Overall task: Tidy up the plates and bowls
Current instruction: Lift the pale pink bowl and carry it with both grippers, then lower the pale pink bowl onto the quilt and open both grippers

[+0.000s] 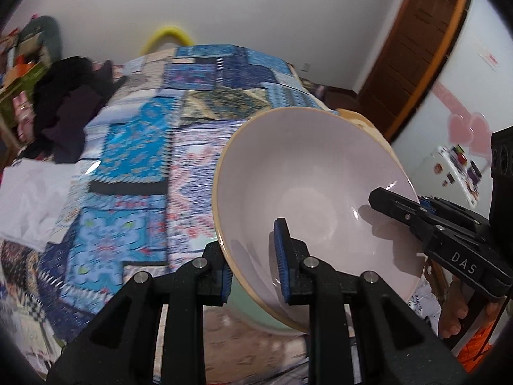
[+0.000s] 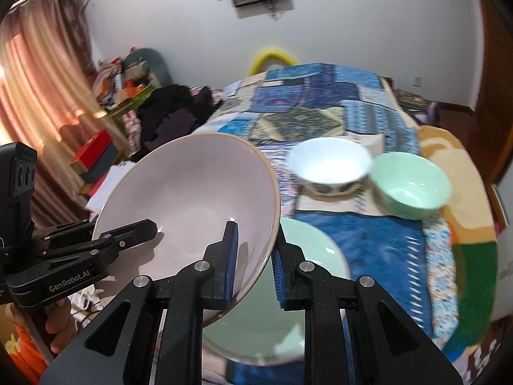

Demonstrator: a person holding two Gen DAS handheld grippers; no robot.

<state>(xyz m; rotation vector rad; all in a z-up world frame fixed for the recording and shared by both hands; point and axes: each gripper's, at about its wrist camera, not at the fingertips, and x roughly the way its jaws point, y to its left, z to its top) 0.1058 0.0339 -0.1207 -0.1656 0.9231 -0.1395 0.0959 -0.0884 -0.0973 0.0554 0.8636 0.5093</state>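
Bed (image 2: pixel 378 240), covered by a patchwork blue quilt (image 1: pixel 134 147), serves as the work surface. Dark clothes (image 1: pixel 64 112) heaped at its far side, clutter beyond; none of it in play.

Pink bowl (image 1: pixel 314 192): large, shallow, tan-rimmed. It is off the quilt, carried tilted between both grippers, one on each side of the rim. A two-sided hold suits it; it looks too wide and heavy for one pinch to steady.

Green plate (image 2: pixel 307 250): lies on the quilt directly under the pink bowl, partly hidden by it. Likely the base of a stack, or the spot the bowl came off; cannot tell which.

Green bowl (image 2: pixel 410 183) and white bowl (image 2: pixel 330 163): upright on the quilt, just beside each other, well clear of the carried bowl. Both blurred. Probable candidates for nesting by size.

Left gripper (image 1: pixel 255 269): fingers narrow, pinching the pink bowl's rim, one pad inside the bowl, the other outside under the wall.

Right gripper (image 2: pixel 255 263): same pinch on the opposite rim, inner pad against the inside wall, outer pad on the underside.

A hand (image 1: pixel 455 317) shows under the right gripper's handle.

Risk, as a guess: glazed rim, thin pinch, tilt. Uneven motion between the two could let the bowl slip.
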